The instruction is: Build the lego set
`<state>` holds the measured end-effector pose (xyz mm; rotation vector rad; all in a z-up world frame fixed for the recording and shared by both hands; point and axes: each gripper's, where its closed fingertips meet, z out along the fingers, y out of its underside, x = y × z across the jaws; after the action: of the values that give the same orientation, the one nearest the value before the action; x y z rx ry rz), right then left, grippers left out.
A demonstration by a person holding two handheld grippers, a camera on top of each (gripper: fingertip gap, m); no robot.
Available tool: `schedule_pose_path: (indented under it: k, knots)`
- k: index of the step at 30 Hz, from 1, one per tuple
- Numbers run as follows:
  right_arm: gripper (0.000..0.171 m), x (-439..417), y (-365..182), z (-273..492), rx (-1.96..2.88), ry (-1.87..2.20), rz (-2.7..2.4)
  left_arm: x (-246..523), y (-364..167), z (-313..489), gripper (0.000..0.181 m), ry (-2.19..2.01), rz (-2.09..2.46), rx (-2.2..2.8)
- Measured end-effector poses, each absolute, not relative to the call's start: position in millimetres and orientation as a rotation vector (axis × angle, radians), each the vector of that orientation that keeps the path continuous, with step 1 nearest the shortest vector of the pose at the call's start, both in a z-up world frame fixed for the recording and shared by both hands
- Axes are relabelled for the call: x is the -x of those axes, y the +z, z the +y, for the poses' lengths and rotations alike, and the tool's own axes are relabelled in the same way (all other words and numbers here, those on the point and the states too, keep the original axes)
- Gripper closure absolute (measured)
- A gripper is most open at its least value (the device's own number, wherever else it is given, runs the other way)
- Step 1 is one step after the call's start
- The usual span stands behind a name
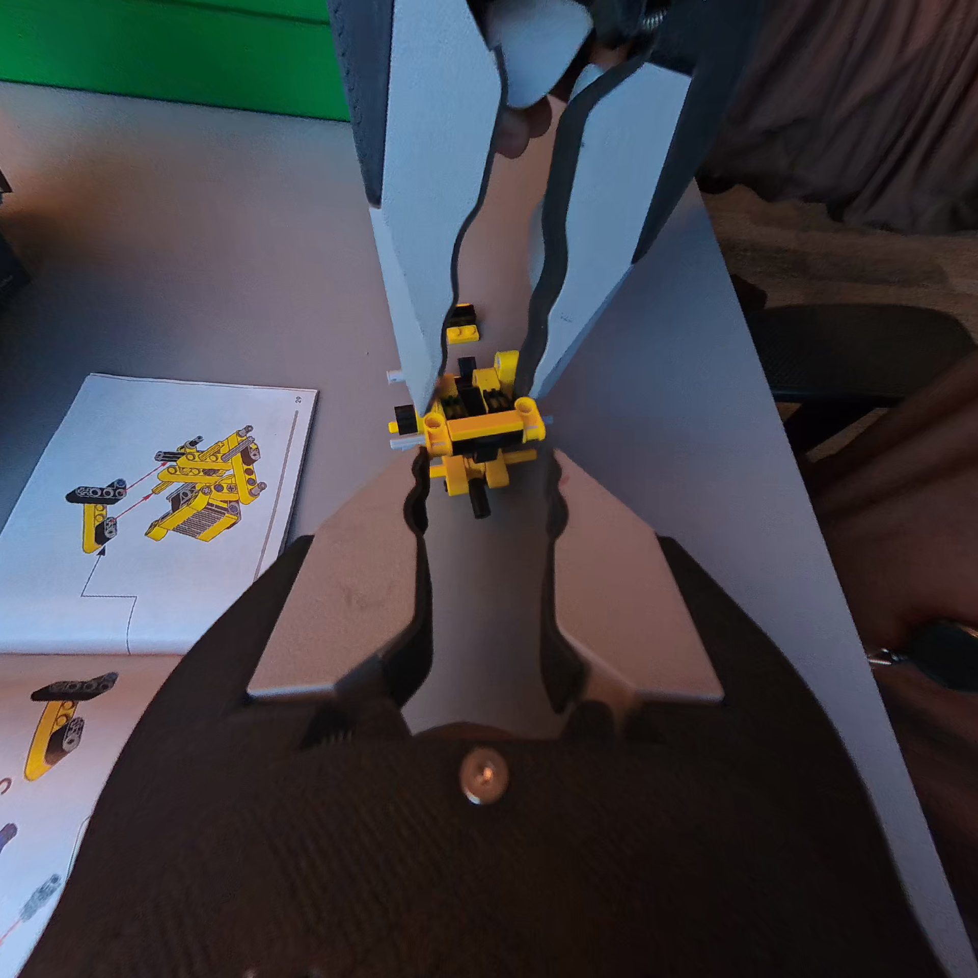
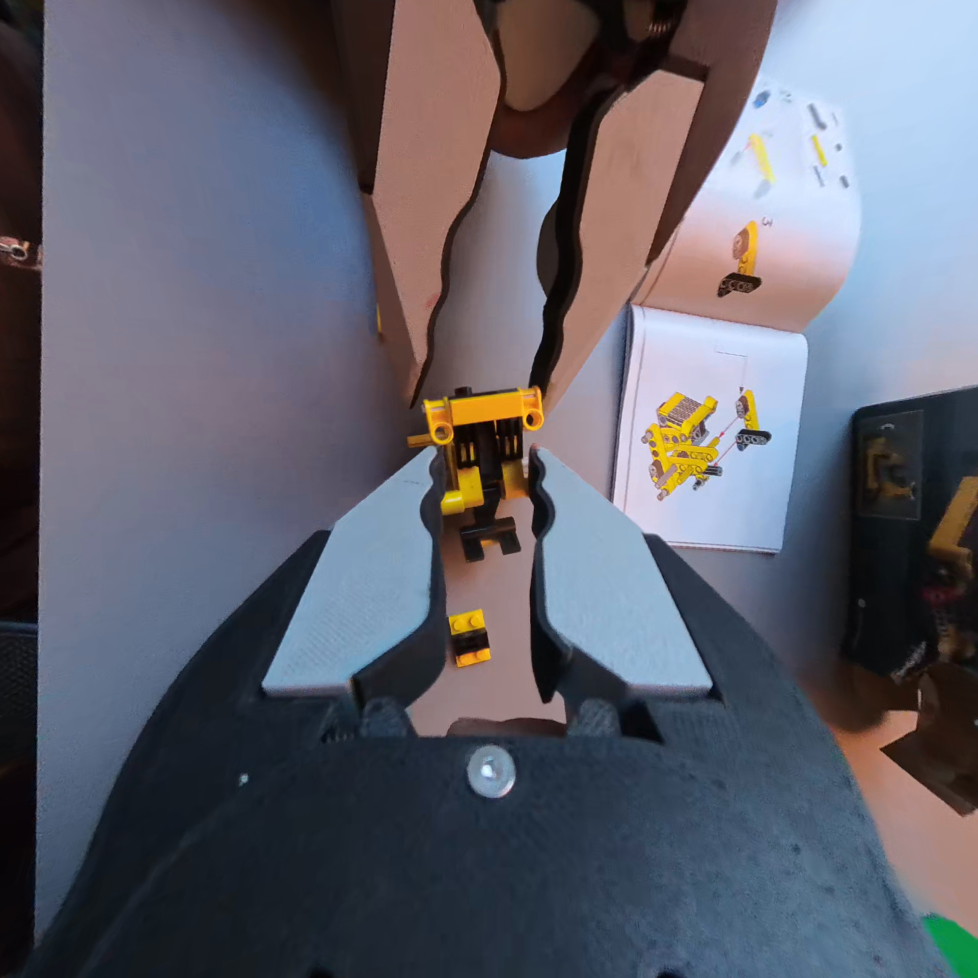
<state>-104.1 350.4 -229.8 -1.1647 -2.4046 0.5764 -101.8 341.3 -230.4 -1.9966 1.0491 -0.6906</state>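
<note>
Jaws of right gripper (image 2: 482, 458) and left gripper (image 1: 484, 465) flank lego model (image 1: 479, 423).

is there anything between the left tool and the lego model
Nothing visible. The left tool is right at the model, its tips flanking the near end. The right tool holds the far side, and the loose yellow-black piece lies beyond.

Home desk or hobby corner: plain grey table (image 1: 211, 254), open instruction booklet (image 1: 174, 508), green board (image 1: 159, 47) far left, draped brown fabric (image 1: 873, 106) far right, mesh chair seat (image 1: 857, 349) right.
</note>
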Motion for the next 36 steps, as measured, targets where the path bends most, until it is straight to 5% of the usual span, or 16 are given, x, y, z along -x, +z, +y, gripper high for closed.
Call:
schedule_pose_path:
  k: [1, 36]
  knots:
    - [0.145, 104, -231, 350, 1.162, 0.568, -2.422, 102, -231, 341, 0.141, -0.687, 1.052, 1.997]
    - [0.153, 121, -202, 348, 1.141, 0.701, -2.335, 91, -233, 340, 0.14, -0.755, 1.037, 1.992]
